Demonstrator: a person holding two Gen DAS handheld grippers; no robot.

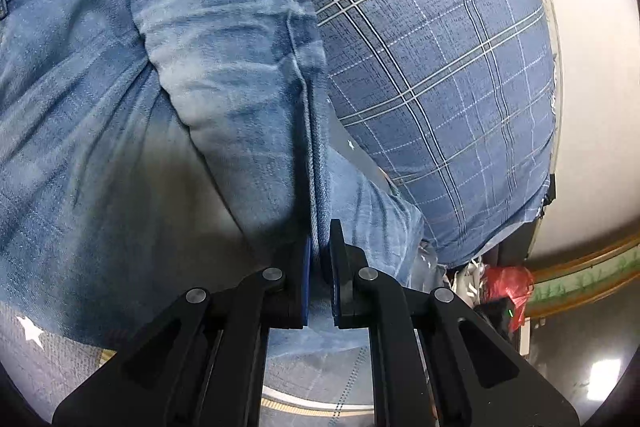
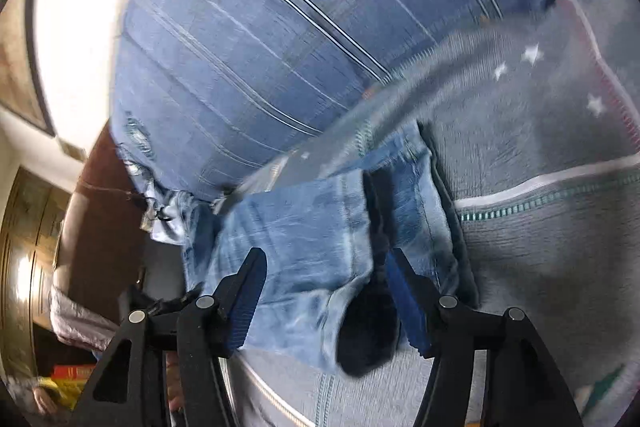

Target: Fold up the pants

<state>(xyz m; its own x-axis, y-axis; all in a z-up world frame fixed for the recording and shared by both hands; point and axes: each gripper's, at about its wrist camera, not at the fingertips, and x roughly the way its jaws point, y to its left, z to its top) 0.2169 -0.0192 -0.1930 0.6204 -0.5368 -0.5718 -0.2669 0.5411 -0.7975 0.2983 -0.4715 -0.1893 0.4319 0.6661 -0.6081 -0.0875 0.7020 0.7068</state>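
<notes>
Pants, one pair, faded light-blue denim (image 1: 224,75): left wrist view, our left gripper (image 1: 320,267) pinches the side seam edge, the pair lifted over one blue plaid sheet (image 1: 440,47). Right wrist view, blurred: our right gripper (image 2: 324,291) gapes wide around the hem, gripping nothing. We judge the lengthwise fold underway; next, clamp the hem.

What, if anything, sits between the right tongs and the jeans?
Nothing visible. The right tongs are open with the jeans' leg end already lying between the fingers, on the grey star blanket. The left tongs are already shut on the jeans' side seam.
</notes>
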